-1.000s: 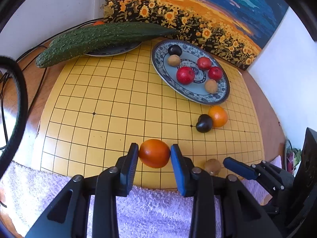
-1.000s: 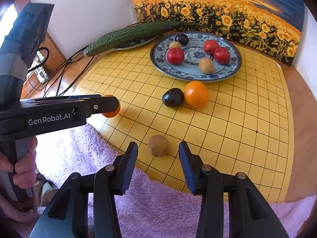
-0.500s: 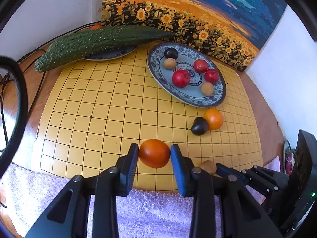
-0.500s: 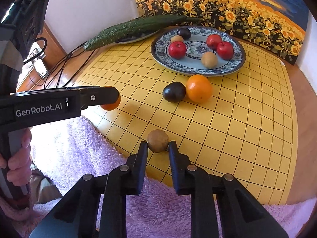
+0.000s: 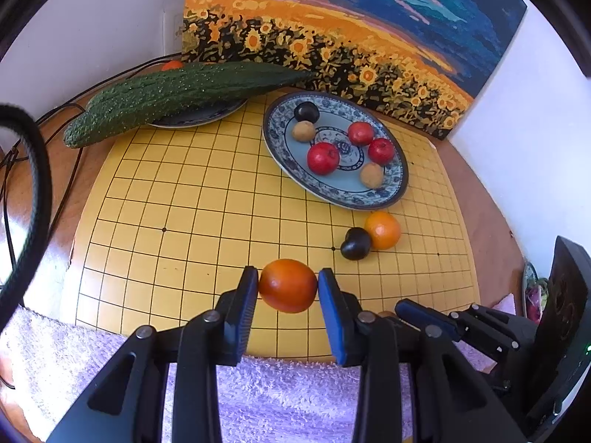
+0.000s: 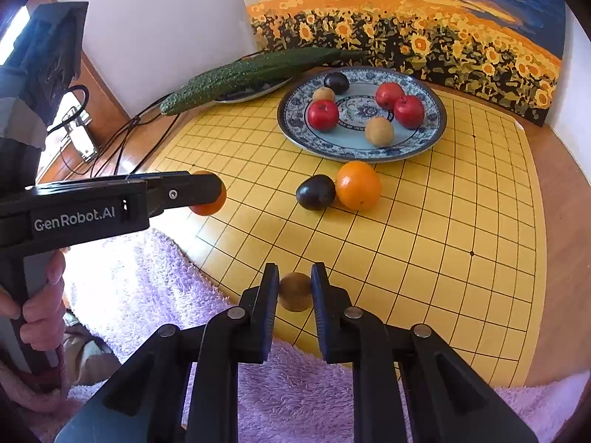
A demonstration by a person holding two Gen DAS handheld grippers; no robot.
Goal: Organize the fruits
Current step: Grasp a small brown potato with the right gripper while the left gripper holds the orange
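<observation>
Both grippers are loaded at the near edge of the yellow grid board (image 6: 424, 243), which lies on the desk. The left gripper (image 5: 287, 285) has its jaws narrowed on a deep-orange fruit (image 5: 287, 285), gripped across its width. The right gripper (image 6: 294, 288) has its jaws pinched almost together on a small brown fruit (image 6: 294, 291). Whether either fruit is clear of the board cannot be told. The blue patterned plate (image 6: 432, 136) already carries three red fruits, two brown ones and a dark one. It lies ahead of both grippers, toward the sunflower painting (image 5: 332, 37); from the left jaws it sits up and to the right, from the right jaws nearly straight ahead. The right hand looks to have the more direct line, but an orange (image 6: 357, 184) and a dark plum (image 6: 316, 192), touching each other, sit just short of the plate's near rim in that path. The carry likely needs to pass over or around them.
</observation>
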